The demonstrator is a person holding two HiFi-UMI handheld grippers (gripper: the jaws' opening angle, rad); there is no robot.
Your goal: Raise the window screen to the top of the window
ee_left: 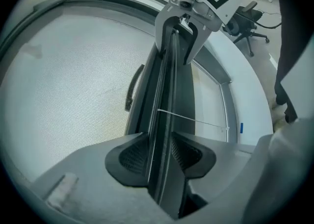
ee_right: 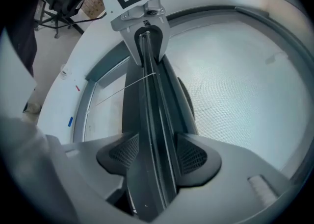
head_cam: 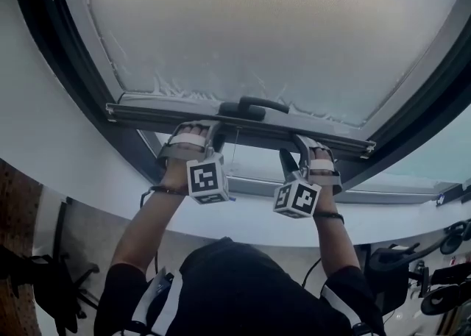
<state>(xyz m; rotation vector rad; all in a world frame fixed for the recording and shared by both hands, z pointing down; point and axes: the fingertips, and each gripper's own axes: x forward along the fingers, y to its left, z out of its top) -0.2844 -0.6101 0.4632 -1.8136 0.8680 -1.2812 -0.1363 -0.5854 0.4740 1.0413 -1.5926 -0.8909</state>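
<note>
Screen [head_cam: 257,33] mesh fills most of the window frame [head_cam: 66,55]; its bottom bar [head_cam: 243,123] sits a little above the sill [head_cam: 243,230], bare glass [head_cam: 257,169] between. Left gripper [ee_left: 159,155] clamped on bottom bar left of the handle [head_cam: 254,105], right gripper [ee_right: 158,158] clamped on it to the right. Thin cord [ee_left: 191,118] runs off the bar.

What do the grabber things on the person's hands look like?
Each is light grey with two dark, bumpy pads. The left gripper and right gripper each carry a white cube printed with black squares. Pale straps hold them on, dark bands circle the wrists, and the person wears a black short-sleeved top.
</note>
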